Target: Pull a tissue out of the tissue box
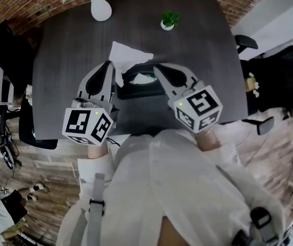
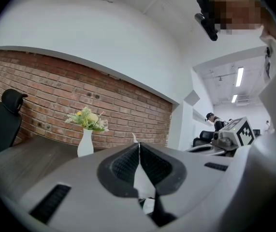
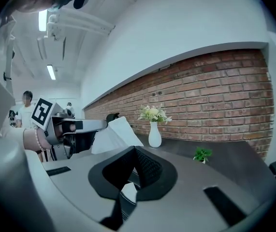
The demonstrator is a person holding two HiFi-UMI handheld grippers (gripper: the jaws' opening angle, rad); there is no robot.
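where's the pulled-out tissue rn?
Head view, left of centre: the tissue is clamped in the left hand-held gripper, held up just beyond the tissue box, on the side towards the white vase.

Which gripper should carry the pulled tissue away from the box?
Left: the left gripper is shut on the tissue; the right gripper, near the tissue box, is shut on nothing.

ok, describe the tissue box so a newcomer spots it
On the dark table, look nearer than the white vase and small potted plant. The tissue box is the low dark one, white tissue showing in its top opening.
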